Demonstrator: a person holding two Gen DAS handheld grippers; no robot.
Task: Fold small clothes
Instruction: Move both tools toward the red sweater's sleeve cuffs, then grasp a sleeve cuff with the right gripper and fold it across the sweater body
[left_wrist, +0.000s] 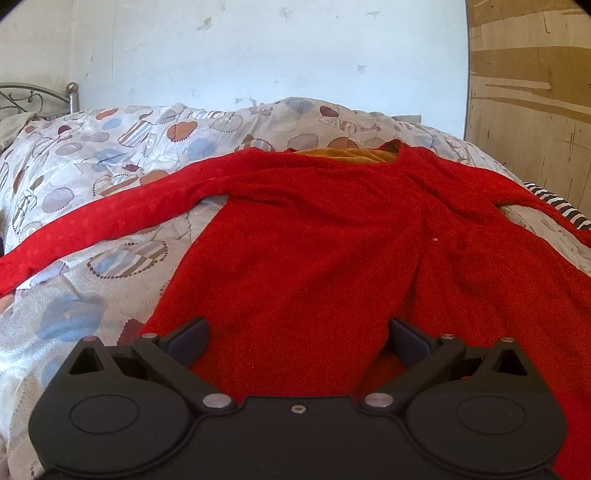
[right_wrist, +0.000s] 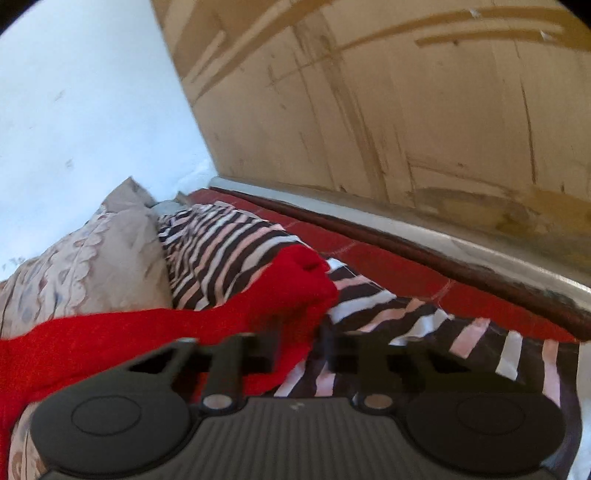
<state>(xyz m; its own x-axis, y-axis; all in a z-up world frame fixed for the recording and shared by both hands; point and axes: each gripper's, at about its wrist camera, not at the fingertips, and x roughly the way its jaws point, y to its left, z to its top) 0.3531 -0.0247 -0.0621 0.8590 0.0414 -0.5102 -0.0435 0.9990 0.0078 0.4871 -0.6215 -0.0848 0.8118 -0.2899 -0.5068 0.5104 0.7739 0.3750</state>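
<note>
Lengthwise, red sweater, collar away.

above red sweater: open | right: wooden panel blocks, seemingly close

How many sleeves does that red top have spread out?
2: the left sleeve stretches over the patterned quilt; the right sleeve lies on the striped cloth.
</note>
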